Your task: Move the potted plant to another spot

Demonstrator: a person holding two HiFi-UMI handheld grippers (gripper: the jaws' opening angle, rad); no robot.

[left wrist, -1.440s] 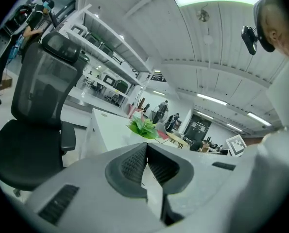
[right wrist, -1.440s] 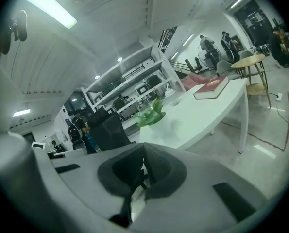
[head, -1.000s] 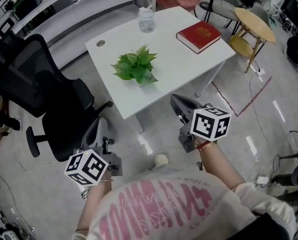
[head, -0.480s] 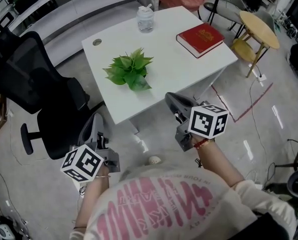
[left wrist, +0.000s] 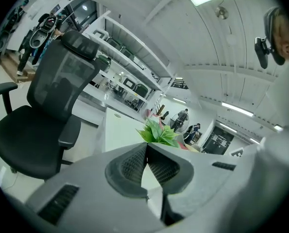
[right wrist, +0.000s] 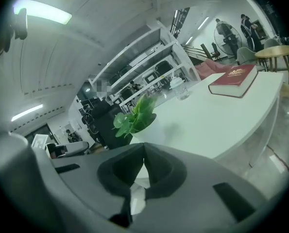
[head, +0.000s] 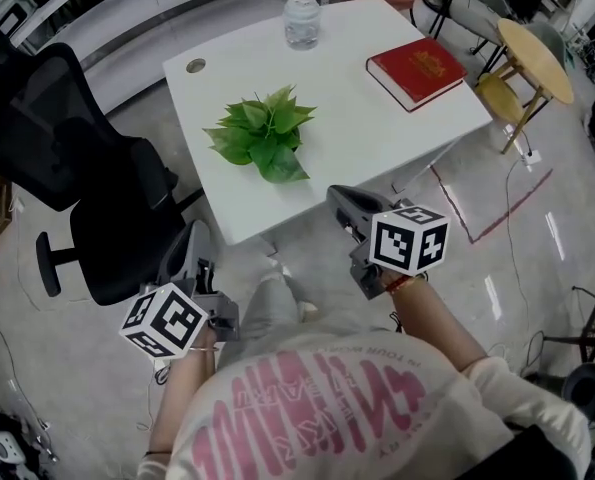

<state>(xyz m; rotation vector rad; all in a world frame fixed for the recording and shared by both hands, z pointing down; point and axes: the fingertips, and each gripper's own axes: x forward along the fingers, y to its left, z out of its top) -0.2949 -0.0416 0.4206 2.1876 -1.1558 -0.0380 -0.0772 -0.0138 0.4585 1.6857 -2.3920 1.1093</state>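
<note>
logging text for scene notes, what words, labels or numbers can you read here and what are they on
Nothing here reads clearly enough to quote.
Red book: gold print on the cover, too small to read.
Shirt: big pink letters and a small line above them, upside down and blurred, unreadable.
Bottle: no legible label.
Marker cubes: black-and-white patterns only, no words.

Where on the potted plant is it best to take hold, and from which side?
Probably the white pot, low down, coming level from the near edge of the table. The leaves spread over the pot, so a grip from above would crush them.
</note>
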